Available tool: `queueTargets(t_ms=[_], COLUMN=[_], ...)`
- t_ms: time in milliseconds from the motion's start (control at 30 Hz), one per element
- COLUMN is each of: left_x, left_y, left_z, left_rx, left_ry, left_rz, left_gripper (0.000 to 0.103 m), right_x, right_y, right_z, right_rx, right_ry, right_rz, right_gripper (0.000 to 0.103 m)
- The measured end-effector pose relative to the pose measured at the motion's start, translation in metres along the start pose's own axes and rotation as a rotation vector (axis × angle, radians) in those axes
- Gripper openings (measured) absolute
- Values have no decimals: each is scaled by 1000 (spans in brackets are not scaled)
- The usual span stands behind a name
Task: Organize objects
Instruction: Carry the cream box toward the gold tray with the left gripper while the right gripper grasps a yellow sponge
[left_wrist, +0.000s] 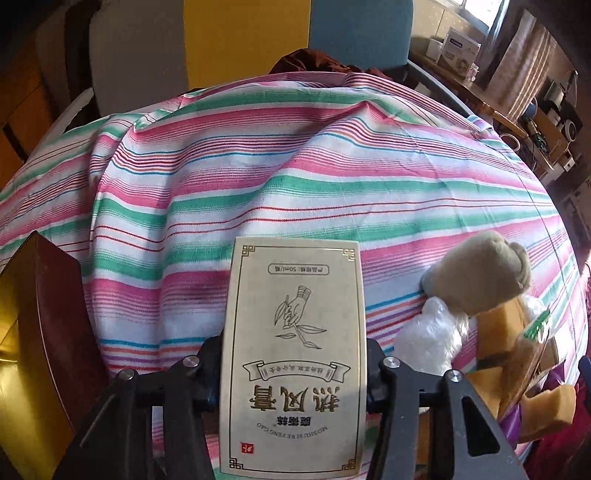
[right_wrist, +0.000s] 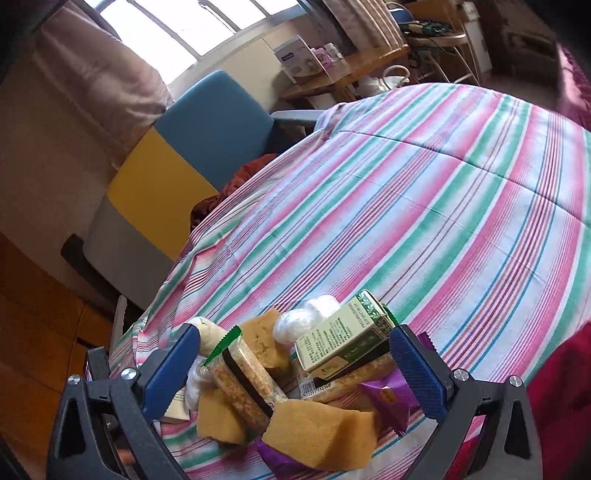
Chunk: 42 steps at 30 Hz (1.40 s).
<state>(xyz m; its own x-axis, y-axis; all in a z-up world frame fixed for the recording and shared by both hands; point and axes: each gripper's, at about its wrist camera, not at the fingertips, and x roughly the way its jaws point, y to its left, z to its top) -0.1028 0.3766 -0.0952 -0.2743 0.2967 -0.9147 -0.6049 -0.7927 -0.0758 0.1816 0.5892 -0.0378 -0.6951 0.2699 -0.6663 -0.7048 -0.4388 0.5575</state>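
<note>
left fingers (left_wrist: 207, 373) pinch the cream box (left_wrist: 295, 354); right gripper (right_wrist: 295, 369) spread wide.

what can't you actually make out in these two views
- Left wrist view: the tongs' pads are hidden behind the cream box.
- Left wrist view: dark red box, cut off by the left edge.
- Right wrist view: barcoded packet, mostly buried under the green box.

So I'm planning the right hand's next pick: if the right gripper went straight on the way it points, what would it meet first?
Most likely the clear snack packet lying across the yellow sponges, right between the open fingers of the right gripper. Depth is hard to judge in the fisheye view, so the green box might come first.
</note>
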Motion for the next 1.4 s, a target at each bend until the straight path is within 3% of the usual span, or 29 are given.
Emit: queueTargets(t_ms=[367,633,1200,1400], left_x=[-69,-114,-146,-150], left_y=[-9,-2,66,75], left_z=[-41,-85,-138,-145], left_rx=[61,84,-44,-64], left_ry=[-169,-245,-277,-290], left_rz=[-77,-128,-135,-154], left_gripper=[52,52,52,52], right_x=[11,13,19,16], right_y=[-11,-14,15,20], right_z=[0,-2,-22,-39], right_rx=[52,69,-97,-183], right_ry=[50,69,162,215], right_rz=[-18,-40,-80,-190], right_gripper=[103,103,103,99])
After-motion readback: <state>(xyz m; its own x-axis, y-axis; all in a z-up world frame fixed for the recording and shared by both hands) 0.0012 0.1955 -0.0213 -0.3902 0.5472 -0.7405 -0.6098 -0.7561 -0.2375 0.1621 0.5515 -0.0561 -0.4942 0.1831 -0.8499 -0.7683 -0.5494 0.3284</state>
